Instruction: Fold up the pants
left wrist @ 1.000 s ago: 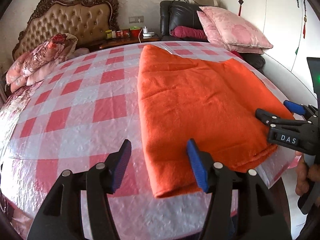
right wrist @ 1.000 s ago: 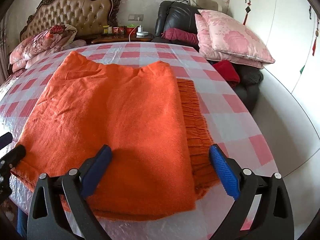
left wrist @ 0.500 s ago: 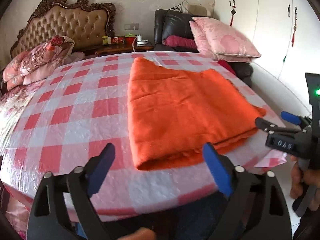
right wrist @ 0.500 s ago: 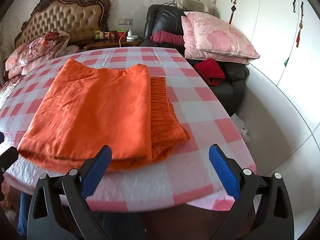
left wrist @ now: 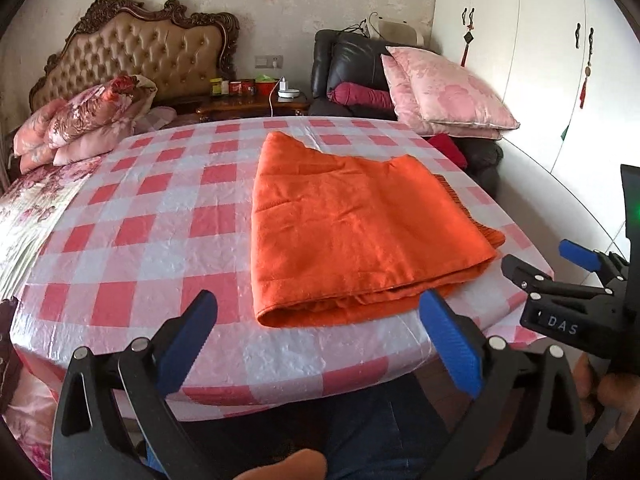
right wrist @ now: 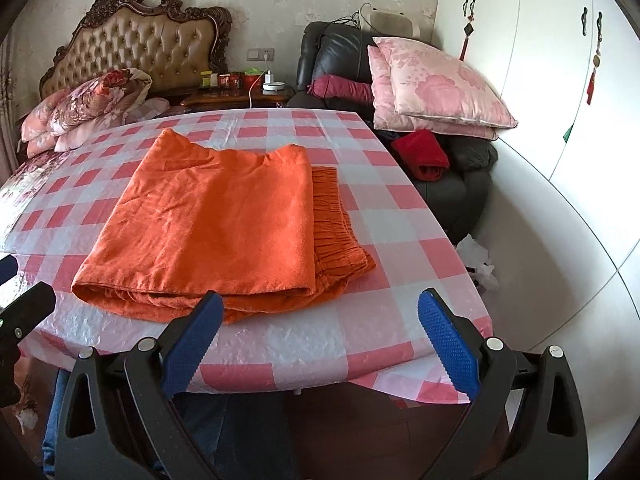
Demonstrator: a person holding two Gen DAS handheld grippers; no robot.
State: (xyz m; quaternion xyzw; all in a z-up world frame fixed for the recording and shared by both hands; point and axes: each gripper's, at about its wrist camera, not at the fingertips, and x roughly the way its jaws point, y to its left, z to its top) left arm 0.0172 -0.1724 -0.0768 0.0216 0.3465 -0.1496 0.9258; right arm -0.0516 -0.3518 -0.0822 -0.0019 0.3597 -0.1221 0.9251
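Observation:
The orange pants (left wrist: 352, 232) (right wrist: 216, 224) lie folded into a flat rectangle on the red-and-white checked table (left wrist: 152, 216) (right wrist: 384, 208). The ribbed waistband sticks out along the right side. My left gripper (left wrist: 320, 338) hangs open off the near table edge, short of the fold, with nothing between its blue pads. My right gripper (right wrist: 318, 338) is open too, held back from the near edge, empty. In the left wrist view the right gripper (left wrist: 560, 260) shows at the far right, held by a hand.
A bed with a tufted headboard (left wrist: 140, 56) and floral bedding (left wrist: 80, 120) stands behind the table on the left. A black armchair (right wrist: 344, 56) with pink pillows (right wrist: 436, 88) and red clothing (right wrist: 422, 154) sits at the back right. White wardrobe doors (right wrist: 540, 80) line the right wall.
Both grippers have pulled back and up from the pants towards the near table edge. The pants lie still, released, and more of the table and room has come into view.

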